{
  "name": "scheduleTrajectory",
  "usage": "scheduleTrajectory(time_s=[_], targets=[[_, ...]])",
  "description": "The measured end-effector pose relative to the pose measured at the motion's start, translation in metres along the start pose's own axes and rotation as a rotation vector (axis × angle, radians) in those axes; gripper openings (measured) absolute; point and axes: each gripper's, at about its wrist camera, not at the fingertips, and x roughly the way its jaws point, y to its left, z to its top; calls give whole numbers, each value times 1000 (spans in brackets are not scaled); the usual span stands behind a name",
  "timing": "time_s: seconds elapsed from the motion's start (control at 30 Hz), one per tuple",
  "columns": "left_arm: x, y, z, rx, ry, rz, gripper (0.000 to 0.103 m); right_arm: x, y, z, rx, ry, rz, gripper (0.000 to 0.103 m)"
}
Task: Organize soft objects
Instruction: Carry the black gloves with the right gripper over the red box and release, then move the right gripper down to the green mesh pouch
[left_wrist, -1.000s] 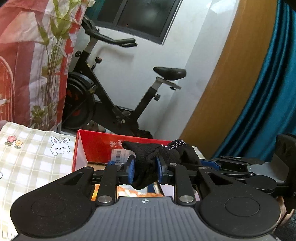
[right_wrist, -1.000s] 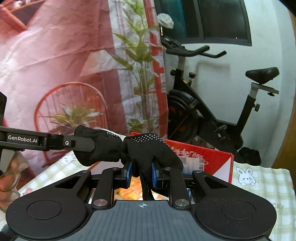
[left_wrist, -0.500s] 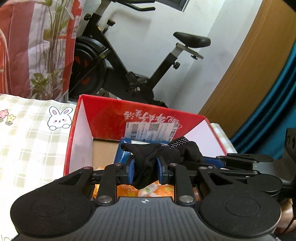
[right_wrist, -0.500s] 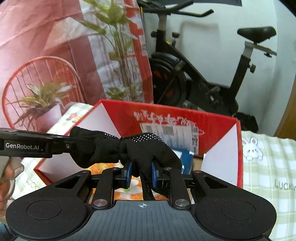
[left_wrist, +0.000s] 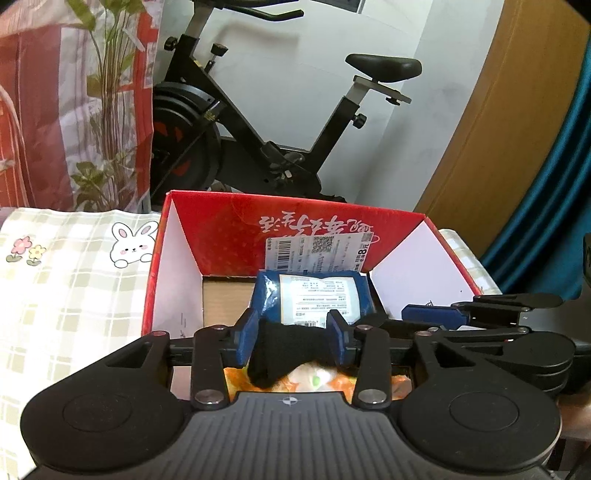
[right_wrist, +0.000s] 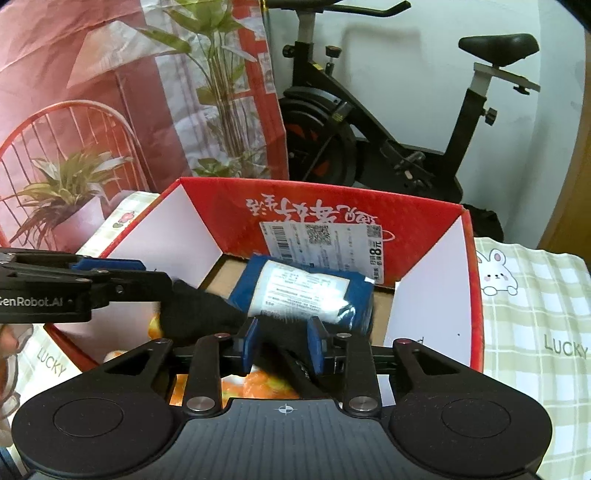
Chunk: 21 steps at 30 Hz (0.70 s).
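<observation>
Left wrist view: left gripper (left_wrist: 291, 338) jaws opening, black glove (left_wrist: 284, 350) loose between them, over the red box (left_wrist: 229, 225)'s near end.

Right wrist view: right gripper (right_wrist: 282, 345) jaws opening, glove (right_wrist: 207, 317) between, near blue packet (right_wrist: 303, 291).

The right hand-held gripper (right_wrist: 283, 345) hung over the near side of an open red box (right_wrist: 428, 218), its blue-padded jaws opening with a black glove (right_wrist: 207, 315) lying between them. The glove stretched left to the left hand-held gripper (right_wrist: 147, 277), which reached in from the left edge. Farther inside the box lay a blue packet (right_wrist: 295, 291) with a white label, and a black exercise bike (right_wrist: 369, 122) stood behind the box.
</observation>
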Motion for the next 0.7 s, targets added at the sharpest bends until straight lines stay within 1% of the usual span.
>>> scheduleTrajectory(time_s=[0.13,0.37,0.7], targets=[[-9,-1,0,8,-12,10,47,-9,3,-1,-4,-12,9,27],[-37,-10,-12,33,-38,5,47,-38,16,-8,-41,-64,24,27],[-92,-18,-51,40,-77,-15,47,-100,37,-35,-86,-192,53,27]])
